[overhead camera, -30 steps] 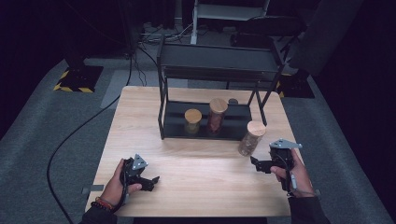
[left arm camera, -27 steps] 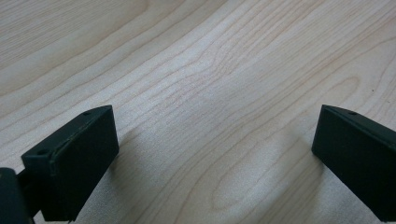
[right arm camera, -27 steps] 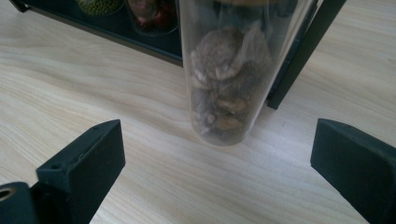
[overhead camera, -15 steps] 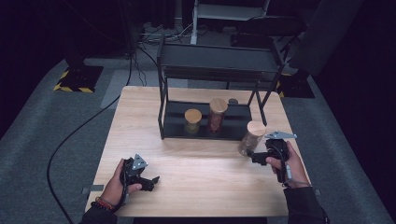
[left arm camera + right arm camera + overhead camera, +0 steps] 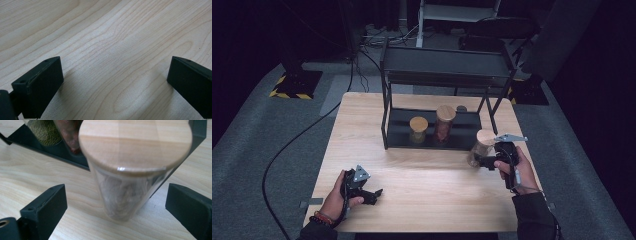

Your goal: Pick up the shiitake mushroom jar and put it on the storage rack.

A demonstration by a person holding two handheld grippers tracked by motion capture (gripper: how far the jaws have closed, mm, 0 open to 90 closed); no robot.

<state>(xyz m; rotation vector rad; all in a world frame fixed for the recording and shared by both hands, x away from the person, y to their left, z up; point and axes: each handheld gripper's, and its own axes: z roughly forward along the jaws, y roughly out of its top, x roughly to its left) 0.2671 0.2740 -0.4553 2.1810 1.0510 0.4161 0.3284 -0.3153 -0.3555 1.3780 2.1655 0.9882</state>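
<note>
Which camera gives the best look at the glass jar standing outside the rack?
The right gripper view: the jar looms close between open jaws, its wooden lid and pale contents plain. The high view shows that jar small, standing on the table beside the right gripper. The left gripper view shows bare tabletop.

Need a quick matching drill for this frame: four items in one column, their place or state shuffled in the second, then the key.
Column 1
1. left gripper
2. right gripper
3. short jar
4. tall jar

Column 2
A. on the rack's bottom tray, reddish contents
B. open over bare table
C. open, jaws either side of a wooden-lidded jar standing on the table
D. on the rack's bottom tray, greenish contents

Pairs: 1-B, 2-C, 3-D, 4-A
</note>
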